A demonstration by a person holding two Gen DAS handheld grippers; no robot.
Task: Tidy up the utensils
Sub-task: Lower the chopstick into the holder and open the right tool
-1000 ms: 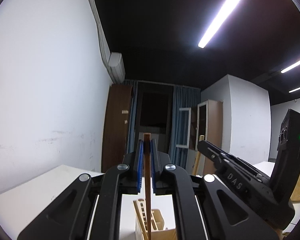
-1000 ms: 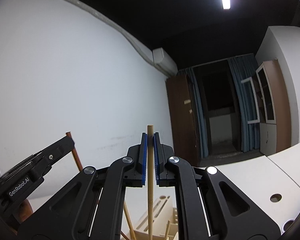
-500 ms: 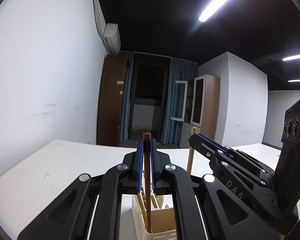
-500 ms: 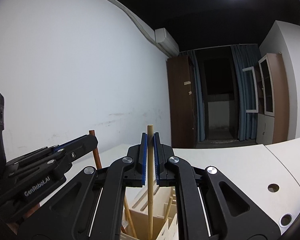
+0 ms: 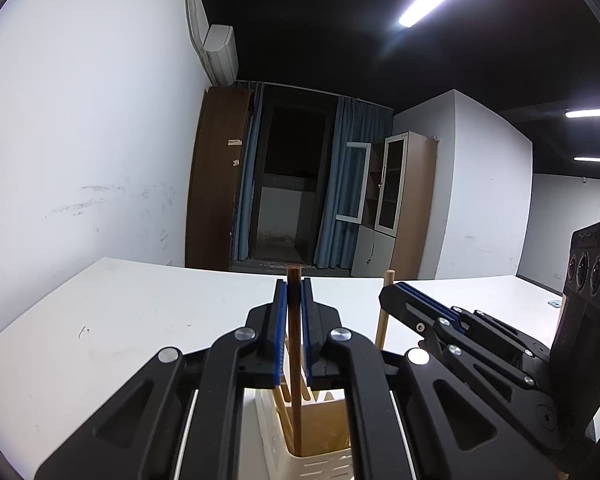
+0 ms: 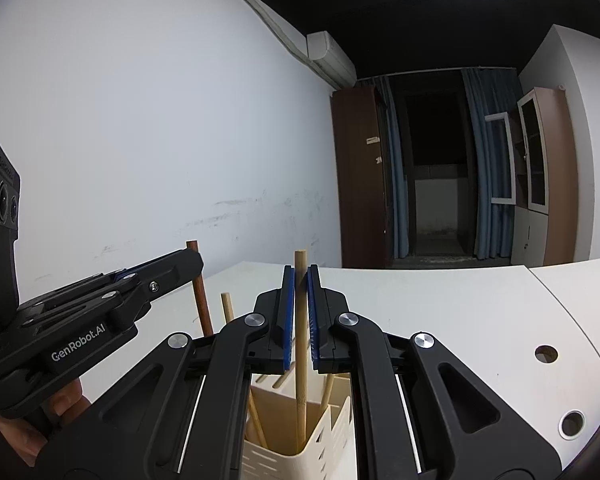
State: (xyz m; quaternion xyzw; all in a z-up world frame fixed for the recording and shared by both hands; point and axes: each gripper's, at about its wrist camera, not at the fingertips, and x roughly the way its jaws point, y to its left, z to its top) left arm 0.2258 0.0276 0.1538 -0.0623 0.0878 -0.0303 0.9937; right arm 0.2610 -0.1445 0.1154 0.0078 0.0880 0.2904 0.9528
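Right now the left gripper [image 5: 294, 312] pinches a dark chopstick [image 5: 295, 380] and the right gripper [image 6: 300, 304] a pale chopstick [image 6: 300, 360], both lower ends inside the cream holder [image 6: 320, 452].

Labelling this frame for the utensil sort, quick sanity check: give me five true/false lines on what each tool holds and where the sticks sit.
1. The left tool is shut on a dark brown chopstick. True.
2. The right tool is open and empty. False: it is shut on a light bamboo chopstick.
3. Both held chopsticks stand roughly upright with their lower ends inside the cream utensil holder. True.
4. The holder has nothing else in it. False: other light sticks lean inside it.
5. The holder lies tipped on its side on the white table. False: it stands upright with its opening facing up.
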